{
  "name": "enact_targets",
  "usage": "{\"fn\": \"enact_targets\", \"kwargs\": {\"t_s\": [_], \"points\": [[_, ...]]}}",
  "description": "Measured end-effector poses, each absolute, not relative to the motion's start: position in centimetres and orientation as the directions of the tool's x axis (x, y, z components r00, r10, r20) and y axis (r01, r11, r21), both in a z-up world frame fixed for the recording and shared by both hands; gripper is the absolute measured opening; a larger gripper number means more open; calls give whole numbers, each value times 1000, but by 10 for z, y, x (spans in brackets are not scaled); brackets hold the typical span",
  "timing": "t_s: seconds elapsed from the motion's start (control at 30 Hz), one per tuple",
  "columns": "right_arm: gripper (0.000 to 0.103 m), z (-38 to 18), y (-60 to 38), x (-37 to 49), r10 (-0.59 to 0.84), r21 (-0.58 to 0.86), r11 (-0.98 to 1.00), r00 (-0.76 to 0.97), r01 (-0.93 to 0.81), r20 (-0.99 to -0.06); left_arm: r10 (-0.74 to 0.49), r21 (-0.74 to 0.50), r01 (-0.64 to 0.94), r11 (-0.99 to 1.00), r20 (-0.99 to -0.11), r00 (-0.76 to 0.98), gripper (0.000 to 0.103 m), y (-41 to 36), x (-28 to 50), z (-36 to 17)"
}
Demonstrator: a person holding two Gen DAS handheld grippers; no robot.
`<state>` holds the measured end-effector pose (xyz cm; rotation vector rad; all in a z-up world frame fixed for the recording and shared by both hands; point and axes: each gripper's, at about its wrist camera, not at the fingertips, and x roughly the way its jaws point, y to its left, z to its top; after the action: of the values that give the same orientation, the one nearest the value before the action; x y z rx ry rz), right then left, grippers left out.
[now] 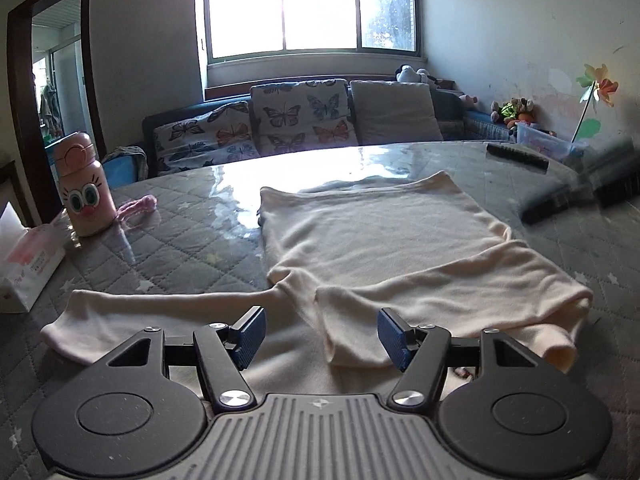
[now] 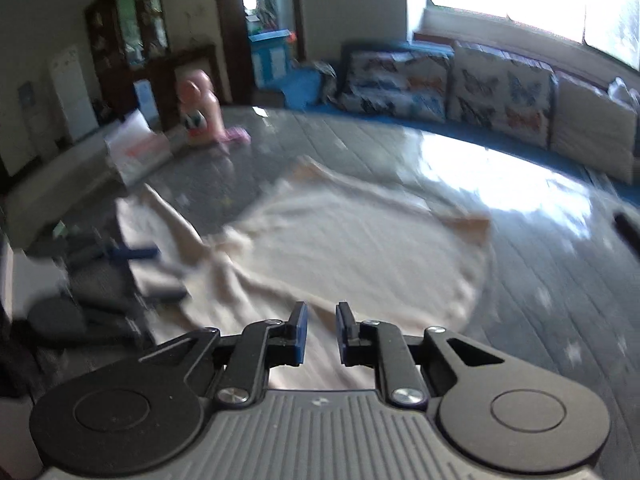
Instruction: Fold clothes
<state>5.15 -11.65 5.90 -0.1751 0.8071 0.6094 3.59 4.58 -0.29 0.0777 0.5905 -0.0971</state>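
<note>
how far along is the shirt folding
Early on. Done: the cream long-sleeved top lies spread on the table, and one sleeve already lies folded across its near end. In hand: nothing; the left gripper is open just above the cloth, the right gripper is narrowly open with nothing between its fingers. Left: the other sleeve still stretches out sideways, and the body is unfolded.

The black left gripper with blue pads (image 1: 321, 334) hovers low over the cream garment (image 1: 384, 240), jaws wide apart; the matching right gripper (image 2: 321, 334) hovers above it, jaws narrowly parted.
</note>
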Motion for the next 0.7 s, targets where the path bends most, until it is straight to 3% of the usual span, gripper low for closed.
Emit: {"fn": "enact_targets", "kwargs": {"t_s": [0.33, 0.5, 0.6, 0.7], "points": [[15, 7, -160, 44, 335, 54, 866, 497, -497, -800, -82, 53, 136, 989, -571, 817, 61, 34, 47, -8], [16, 17, -166, 52, 340, 51, 879, 550, -473, -763, 0, 51, 35, 998, -564, 825, 61, 60, 58, -4], [32, 16, -158, 63, 346, 47, 881, 572, -471, -744, 47, 54, -19, 998, -574, 817, 61, 75, 62, -6], [31, 9, -149, 75, 343, 49, 883, 571, -467, -746, 75, 59, -50, 997, -584, 808, 61, 85, 61, -10]]}}
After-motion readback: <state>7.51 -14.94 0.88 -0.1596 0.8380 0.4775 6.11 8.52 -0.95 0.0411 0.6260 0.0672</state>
